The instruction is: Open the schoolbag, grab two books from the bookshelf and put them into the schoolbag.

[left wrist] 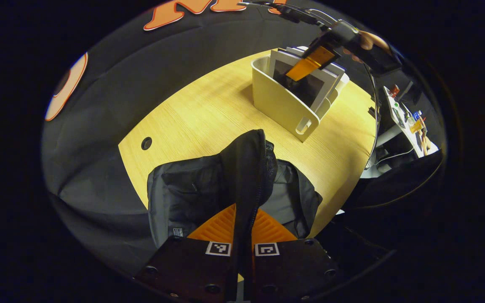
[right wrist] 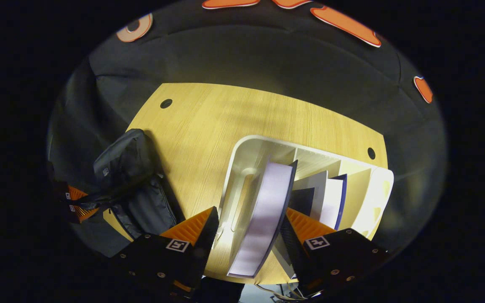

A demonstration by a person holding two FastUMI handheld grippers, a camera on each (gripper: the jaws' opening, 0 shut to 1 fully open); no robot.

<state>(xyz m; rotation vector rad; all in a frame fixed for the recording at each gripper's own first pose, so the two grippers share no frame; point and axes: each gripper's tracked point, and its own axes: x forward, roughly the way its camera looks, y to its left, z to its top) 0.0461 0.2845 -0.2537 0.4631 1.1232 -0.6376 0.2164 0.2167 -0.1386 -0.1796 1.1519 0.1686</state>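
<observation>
- The right gripper (right wrist: pixel 249 229) stands wide open above the bookshelf (right wrist: pixel 242 145), with one orange finger on each side of the nearest book (right wrist: pixel 263 214); the fingers do not press it yet.
- The judgement is that the step in hand is to grasp the first book, so the gripper should go lower until the pads cover a good part of the covers, not only the top edge.
- The fingers should close squarely on both covers; a grip at a corner may let the book swing when it is lifted.
- Other books (right wrist: pixel 324 198) stand just beside it in the next compartment, so the right finger should stay clear of them.
- The book should be lifted straight up along the divider, because a tilted pull may drag the light bookshelf on the surface (right wrist: pixel 209 113).
- The left gripper (left wrist: pixel 242 235) is closed on the black flap (left wrist: pixel 249 168) of the schoolbag (left wrist: pixel 183 189) and holds it raised, so the mouth is open.
- The schoolbag lies at the near edge of the surface, well apart from the bookshelf; the flap should stay lifted until the book arrives.
</observation>
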